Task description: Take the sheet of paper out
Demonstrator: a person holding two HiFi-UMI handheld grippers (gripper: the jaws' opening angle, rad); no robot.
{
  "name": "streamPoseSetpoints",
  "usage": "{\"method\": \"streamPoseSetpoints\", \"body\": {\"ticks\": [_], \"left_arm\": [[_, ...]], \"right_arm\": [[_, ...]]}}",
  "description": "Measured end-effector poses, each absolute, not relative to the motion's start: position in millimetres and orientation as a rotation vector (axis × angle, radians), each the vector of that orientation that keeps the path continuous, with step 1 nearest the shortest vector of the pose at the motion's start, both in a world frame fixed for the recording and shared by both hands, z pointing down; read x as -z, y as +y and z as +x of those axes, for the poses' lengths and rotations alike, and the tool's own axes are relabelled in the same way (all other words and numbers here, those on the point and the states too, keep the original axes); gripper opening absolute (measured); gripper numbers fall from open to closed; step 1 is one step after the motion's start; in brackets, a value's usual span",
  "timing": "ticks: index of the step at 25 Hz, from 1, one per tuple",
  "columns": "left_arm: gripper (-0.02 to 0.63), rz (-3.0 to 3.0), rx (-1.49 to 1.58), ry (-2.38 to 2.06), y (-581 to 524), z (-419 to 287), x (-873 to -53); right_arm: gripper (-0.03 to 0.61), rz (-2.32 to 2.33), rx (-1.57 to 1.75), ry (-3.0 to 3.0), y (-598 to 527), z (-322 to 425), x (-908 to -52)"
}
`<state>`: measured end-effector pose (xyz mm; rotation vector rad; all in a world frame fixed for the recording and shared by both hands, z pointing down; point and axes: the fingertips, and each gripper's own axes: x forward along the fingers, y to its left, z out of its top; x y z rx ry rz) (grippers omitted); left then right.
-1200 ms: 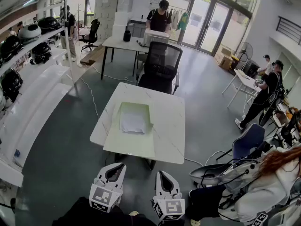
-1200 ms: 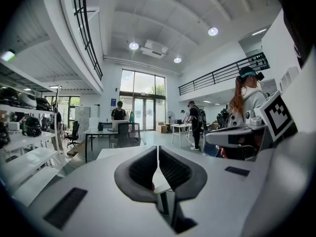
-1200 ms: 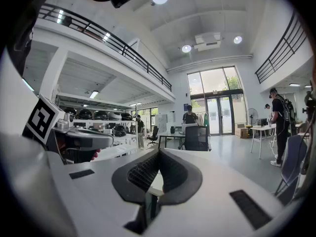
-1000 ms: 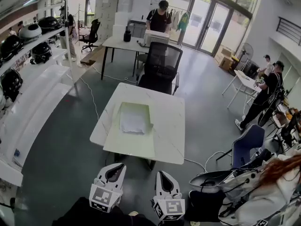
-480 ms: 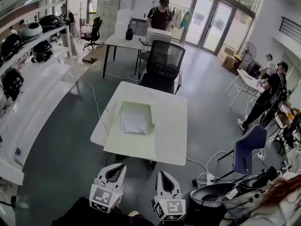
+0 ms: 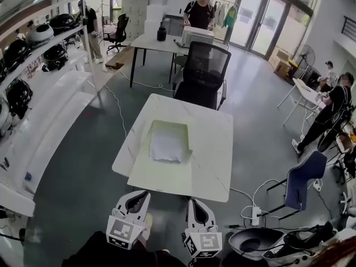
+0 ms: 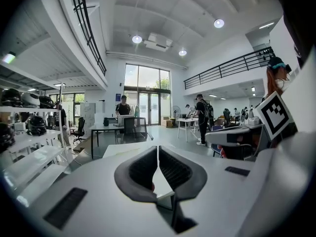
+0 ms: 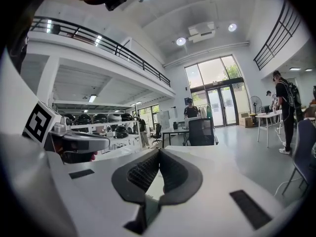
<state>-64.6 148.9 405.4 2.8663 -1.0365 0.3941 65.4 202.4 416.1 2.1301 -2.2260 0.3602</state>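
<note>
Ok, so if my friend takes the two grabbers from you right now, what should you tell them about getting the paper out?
Left gripper: shut, empty, held short of the table.
Right gripper: shut, empty, beside the left one.
Sheet of paper: lying in the pale green holder (folder or tray, hard to tell) on the white table, a stretch of floor away from both grippers.
Done: nothing yet; the sheet looks untouched.
Left: reach the table, open a gripper, pinch the sheet and lift it out.
</note>
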Motion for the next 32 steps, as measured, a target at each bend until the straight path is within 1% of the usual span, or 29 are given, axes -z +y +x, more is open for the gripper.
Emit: {"method": "streamPoseSetpoints", "body": {"ticks": [15, 23, 32], "left_arm": [[0.029, 2.892, -0.374, -0.988, 6.1, -48.7, -386.2], [0.029, 2.92, -0.373, -0.866, -58.9, -28.0, -393.5], [0.029, 2.876, -0.401, -0.866, -109.3, -7.6, -419.1]], "right_arm": [[0.017, 2.163, -0.362, -2.184, 66.5, 76.9, -402.0], [0.017, 2.205, -0.354, -2.101, 0.6, 91.4, -402.3], [0.017, 2.202, -0.406, -2.053, -44.5, 124.3, -425.1]]}}
